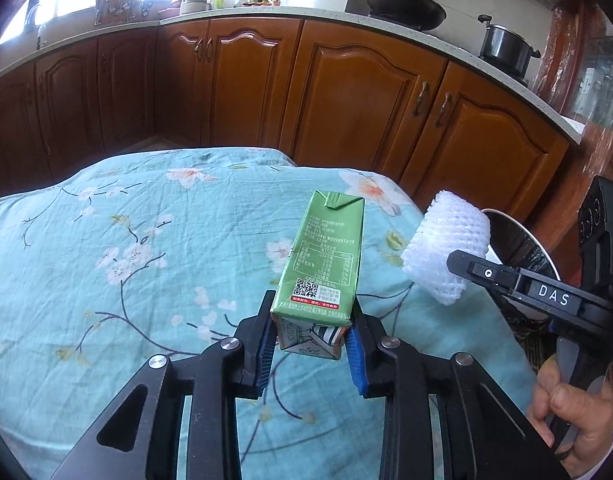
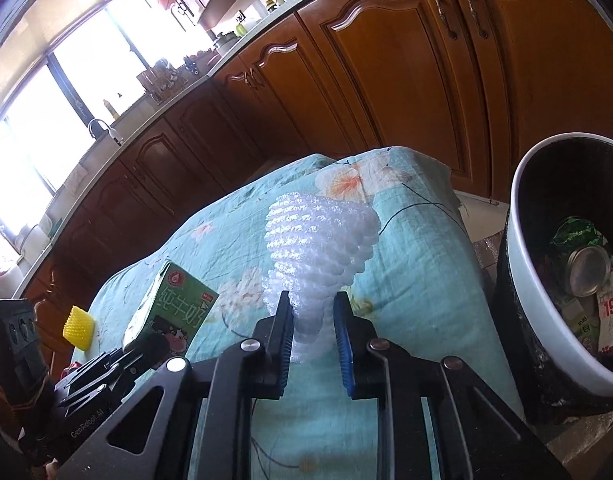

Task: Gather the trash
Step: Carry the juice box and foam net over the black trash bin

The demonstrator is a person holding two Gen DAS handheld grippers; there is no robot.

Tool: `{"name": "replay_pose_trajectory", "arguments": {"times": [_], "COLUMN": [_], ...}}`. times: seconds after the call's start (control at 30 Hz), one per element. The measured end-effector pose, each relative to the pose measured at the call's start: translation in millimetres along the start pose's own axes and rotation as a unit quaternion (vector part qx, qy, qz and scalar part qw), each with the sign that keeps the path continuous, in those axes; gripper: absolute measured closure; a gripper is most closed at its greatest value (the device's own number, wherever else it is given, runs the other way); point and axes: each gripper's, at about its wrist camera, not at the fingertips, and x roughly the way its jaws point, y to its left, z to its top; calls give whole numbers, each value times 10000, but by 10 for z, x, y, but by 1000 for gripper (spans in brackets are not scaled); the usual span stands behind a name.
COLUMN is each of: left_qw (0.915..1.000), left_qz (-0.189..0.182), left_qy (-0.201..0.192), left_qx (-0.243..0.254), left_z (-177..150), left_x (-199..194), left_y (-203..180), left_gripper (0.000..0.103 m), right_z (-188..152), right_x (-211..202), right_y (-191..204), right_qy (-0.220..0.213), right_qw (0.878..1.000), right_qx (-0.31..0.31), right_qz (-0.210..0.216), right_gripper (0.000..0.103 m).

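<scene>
Milk carton (image 1: pixel 320 264) base hidden by left tongs (image 1: pixel 311 334)

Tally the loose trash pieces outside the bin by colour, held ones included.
Green: 1, milk carton in the left gripper.
White: 1, foam net in the right gripper.
Yellow: 1, foam net on the tablecloth.
Total: 3.
</scene>
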Motion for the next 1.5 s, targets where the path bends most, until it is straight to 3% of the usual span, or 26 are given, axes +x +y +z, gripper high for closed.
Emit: {"name": "replay_pose_trajectory", "arguments": {"times": [0.33,0.83,1.5], "left_qw": [9991,9934,9892], "left_qz": [-322,-794,-876], "left_qy": [-30,123,171], "left_qx": [286,819,1162], "left_z": [-133,-231,-153], "left_x": [-219,-241,-95], "left_y": [-489,-1257,-1711], "left_gripper": [74,74,74], "right_z": [-236,-454,-392], "right_x": [-686,-1454,-1669], "right_y": [-130,-703,-983], "right_qy": [-354,-688,-896], "right_qw": [9986,9943,9904], "right_qx": [-251,43,204], "right_qz": [-295,-809,-1037], "right_gripper": [83,83,83]}}
